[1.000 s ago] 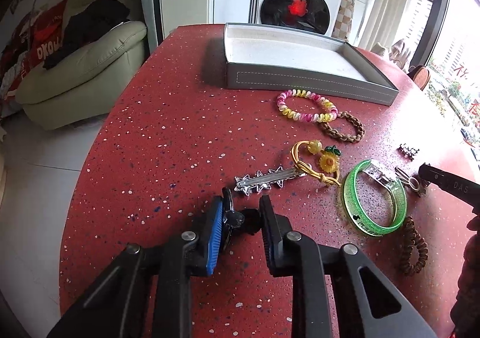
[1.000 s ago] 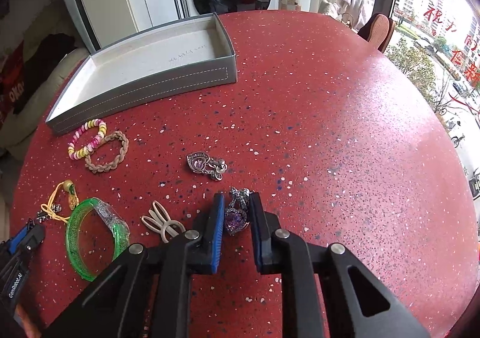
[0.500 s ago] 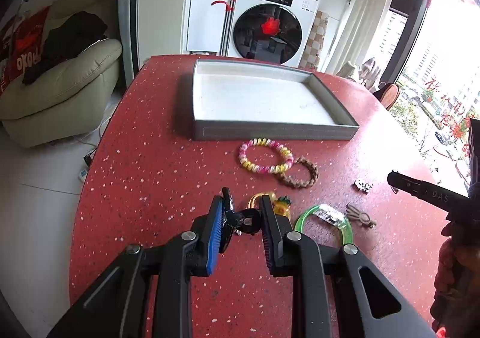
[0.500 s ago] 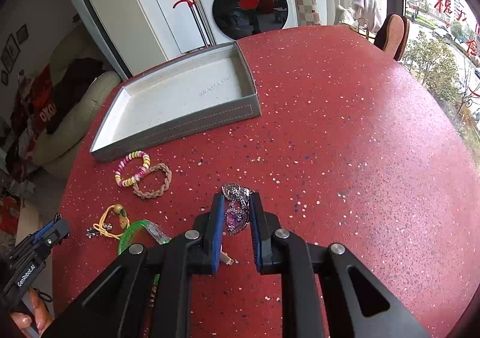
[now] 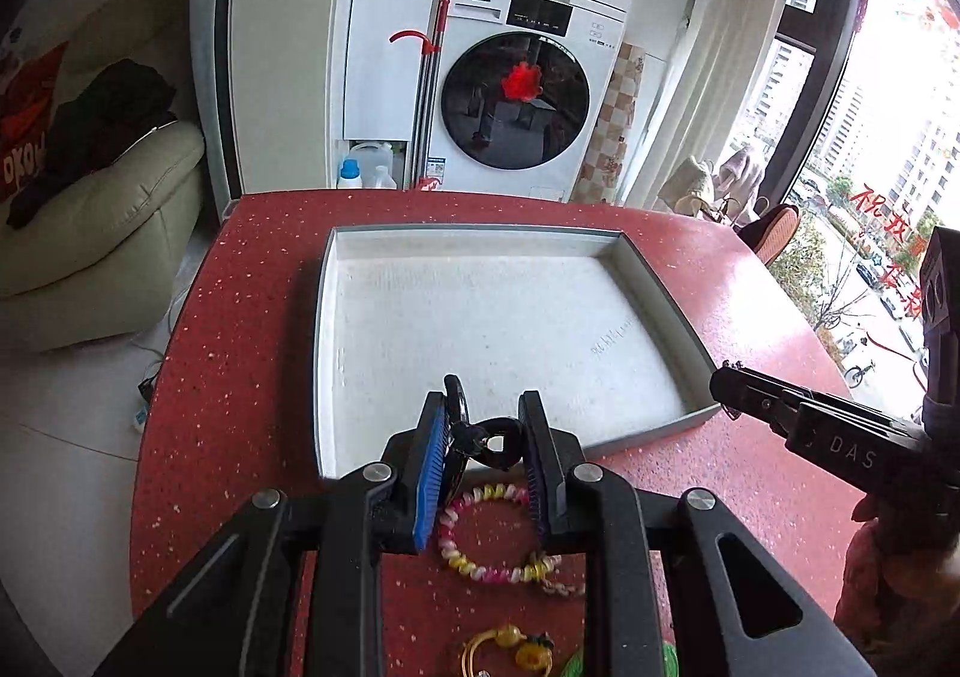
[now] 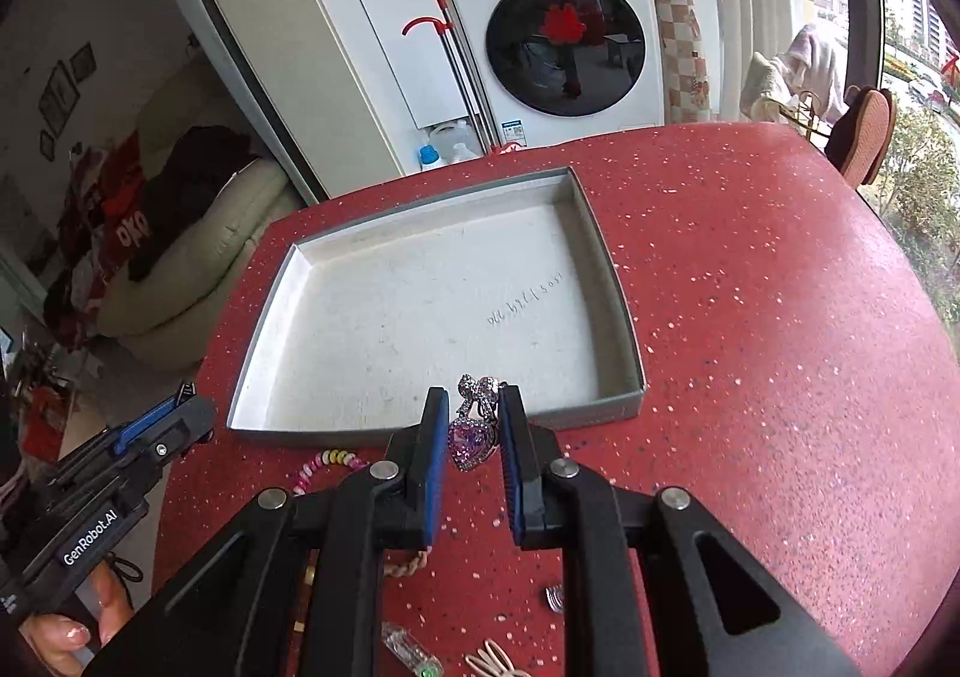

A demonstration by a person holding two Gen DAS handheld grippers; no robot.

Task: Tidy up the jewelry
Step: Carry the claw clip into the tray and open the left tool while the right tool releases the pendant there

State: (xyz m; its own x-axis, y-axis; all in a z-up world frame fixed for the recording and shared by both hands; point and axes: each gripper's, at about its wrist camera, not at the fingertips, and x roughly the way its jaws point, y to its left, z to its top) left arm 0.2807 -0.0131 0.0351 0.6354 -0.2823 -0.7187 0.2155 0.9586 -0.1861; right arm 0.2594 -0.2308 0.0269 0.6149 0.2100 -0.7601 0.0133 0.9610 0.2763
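Note:
My left gripper (image 5: 482, 413) is shut on a black ring-shaped jewelry piece (image 5: 492, 440) and holds it over the near edge of the grey tray (image 5: 321, 353). My right gripper (image 6: 474, 407) is shut on a purple heart brooch (image 6: 471, 434) with a silver bow, held at the near rim of the same tray (image 6: 624, 317). The tray's white floor holds nothing. A pink and yellow coil bracelet (image 5: 480, 563) lies on the red table below my left gripper. The right gripper also shows in the left wrist view (image 5: 729, 380), and the left gripper in the right wrist view (image 6: 192, 407).
A yellow cord charm (image 5: 510, 647) lies near the left view's bottom. A braided bracelet (image 6: 408, 563), a silver clip (image 6: 555, 599) and a beige clip (image 6: 492, 662) lie near the right gripper. A sofa (image 5: 90, 233) stands left, a washing machine (image 5: 516, 101) behind the table.
Both grippers have risen and moved forward from the loose jewelry to the tray's near edge, each still carrying its piece.

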